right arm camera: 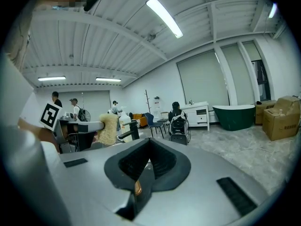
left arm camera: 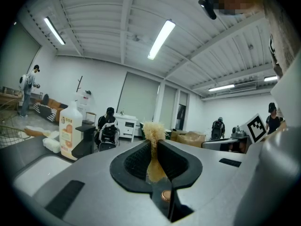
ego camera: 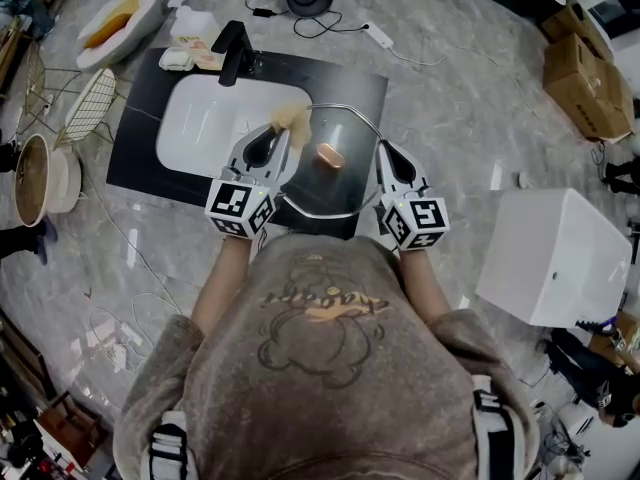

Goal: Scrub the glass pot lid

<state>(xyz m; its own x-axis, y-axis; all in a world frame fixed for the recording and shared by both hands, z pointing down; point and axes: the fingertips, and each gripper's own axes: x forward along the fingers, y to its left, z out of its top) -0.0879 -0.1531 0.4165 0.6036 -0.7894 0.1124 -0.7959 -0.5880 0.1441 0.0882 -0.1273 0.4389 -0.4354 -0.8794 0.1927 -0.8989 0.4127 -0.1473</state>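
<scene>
My left tongs are clamped on a beige scrubber, which sits over the right edge of the sink. My right tongs are closed tight on the rim of the lid. The lid is tilted, just right of the sink.

**Camera layout: head view plus two gripper views**
Head view looks steeply down from behind the left gripper and right gripper. Each gripper view sits close behind its jaws, facing nearly level. Both share the scrubber and, beyond the jaws, the faucet.
</scene>
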